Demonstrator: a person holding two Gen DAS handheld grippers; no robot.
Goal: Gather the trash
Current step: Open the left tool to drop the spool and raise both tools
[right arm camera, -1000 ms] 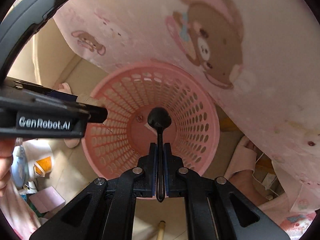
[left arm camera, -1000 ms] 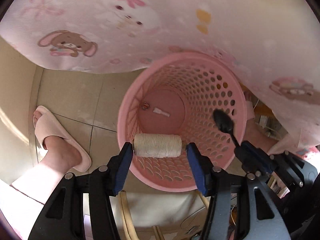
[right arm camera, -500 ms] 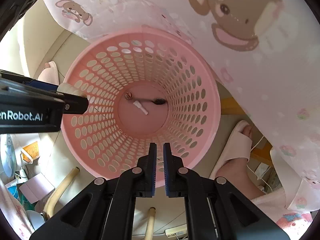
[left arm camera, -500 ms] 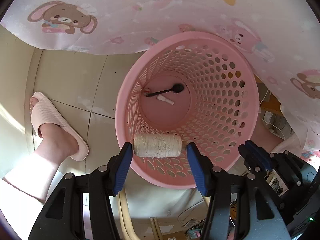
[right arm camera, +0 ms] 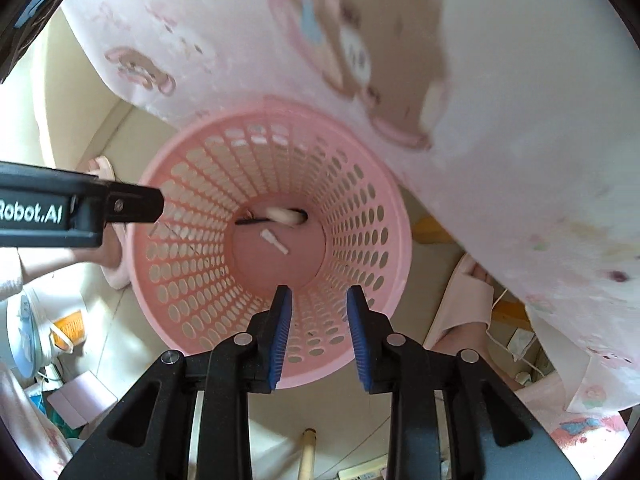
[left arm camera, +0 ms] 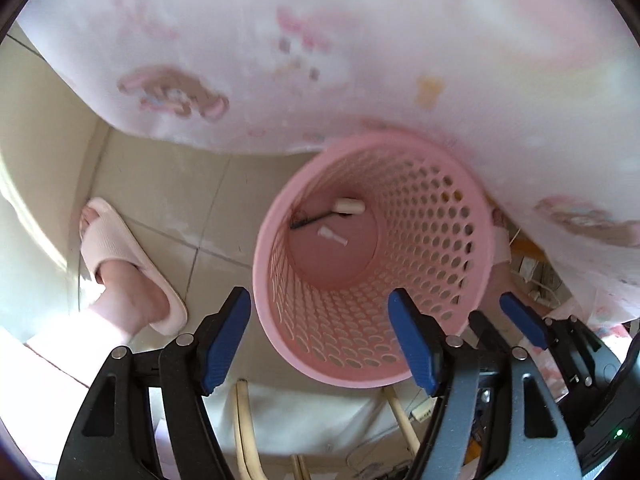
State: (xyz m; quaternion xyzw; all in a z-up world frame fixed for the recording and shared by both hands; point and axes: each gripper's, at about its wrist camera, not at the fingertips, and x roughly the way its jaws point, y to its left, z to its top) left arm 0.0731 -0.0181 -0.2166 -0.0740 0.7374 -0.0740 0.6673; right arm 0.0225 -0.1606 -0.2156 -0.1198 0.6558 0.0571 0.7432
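A pink cartoon-print cloth (left arm camera: 360,48) hangs across the top of both views, over a tiled floor (left arm camera: 168,192). Below it stands a pink perforated basket (left arm camera: 452,240), upright, its far rim just under the cloth's edge. A foot in a pink slipper (left arm camera: 120,248) rests on the floor left of the basket, apart from it.

The left gripper (left arm camera: 320,336) hovers over the basket's near rim with its blue-padded fingers (left arm camera: 226,336) spread wide and nothing between them. The right gripper (right arm camera: 318,336) hangs over the same rim, fingers (right arm camera: 280,332) parted and empty.

On the basket's bottom lie a cream thread spool (left arm camera: 350,205), a black spoon (left arm camera: 310,220) touching it, and a small white plastic piece (left arm camera: 332,236) just beside them. In the right view the spool (right arm camera: 282,215) is blurred.
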